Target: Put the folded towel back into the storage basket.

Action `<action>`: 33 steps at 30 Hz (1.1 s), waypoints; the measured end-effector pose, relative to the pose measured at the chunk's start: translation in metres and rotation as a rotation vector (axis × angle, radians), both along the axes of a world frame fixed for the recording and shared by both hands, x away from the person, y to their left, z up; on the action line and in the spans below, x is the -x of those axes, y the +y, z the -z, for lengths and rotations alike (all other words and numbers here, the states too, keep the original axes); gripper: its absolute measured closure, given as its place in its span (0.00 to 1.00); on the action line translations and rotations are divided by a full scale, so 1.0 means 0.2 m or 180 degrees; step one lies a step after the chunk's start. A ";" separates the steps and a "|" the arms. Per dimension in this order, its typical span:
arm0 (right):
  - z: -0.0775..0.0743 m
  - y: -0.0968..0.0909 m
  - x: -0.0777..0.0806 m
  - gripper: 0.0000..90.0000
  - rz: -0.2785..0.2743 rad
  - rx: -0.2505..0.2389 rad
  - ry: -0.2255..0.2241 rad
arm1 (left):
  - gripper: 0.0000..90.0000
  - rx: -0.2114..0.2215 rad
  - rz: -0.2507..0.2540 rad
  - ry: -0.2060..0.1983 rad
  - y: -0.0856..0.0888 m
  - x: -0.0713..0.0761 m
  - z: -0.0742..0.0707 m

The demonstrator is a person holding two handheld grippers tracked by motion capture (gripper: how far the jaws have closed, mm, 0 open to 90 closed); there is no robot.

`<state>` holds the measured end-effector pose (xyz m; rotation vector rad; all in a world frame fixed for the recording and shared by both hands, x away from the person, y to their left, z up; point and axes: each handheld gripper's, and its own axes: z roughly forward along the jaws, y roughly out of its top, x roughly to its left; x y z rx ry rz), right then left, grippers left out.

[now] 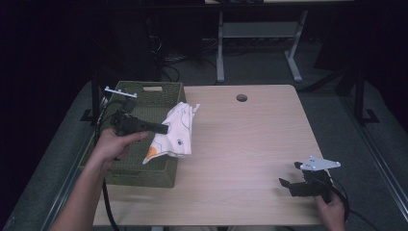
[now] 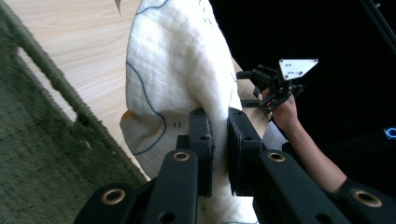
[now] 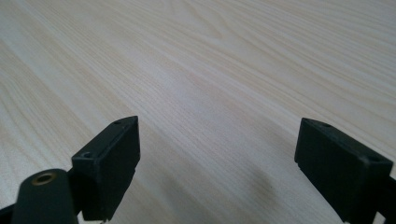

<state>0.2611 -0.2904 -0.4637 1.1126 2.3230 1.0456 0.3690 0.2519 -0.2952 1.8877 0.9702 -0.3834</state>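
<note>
Over woven green basket (image 1: 144, 175), left tongs (image 2: 219, 140) pinching nubbly white cloth (image 2: 173, 60), right tongs (image 3: 217, 172) wide apart.

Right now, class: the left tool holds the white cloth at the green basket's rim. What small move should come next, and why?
Probably shift the left tool slightly over the green basket and open it: its jaws pinch the white cloth, which hangs across the basket's rim, partly above the table.
</note>
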 end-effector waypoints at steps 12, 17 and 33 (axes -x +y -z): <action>0.01 0.01 0.00 0.15 0.0029 0.0015 0.0035 | 0.92 -0.0009 -0.0098 0.0010 0.12 -0.02 -0.02; 0.01 0.01 0.00 0.15 0.0043 0.0007 0.0039 | 0.92 0.0005 -0.0184 0.0020 0.18 -0.03 0.00; 0.02 0.01 -0.02 0.15 0.0070 0.0010 0.0071 | 0.92 -0.0135 -0.0408 0.0084 0.35 -0.07 0.07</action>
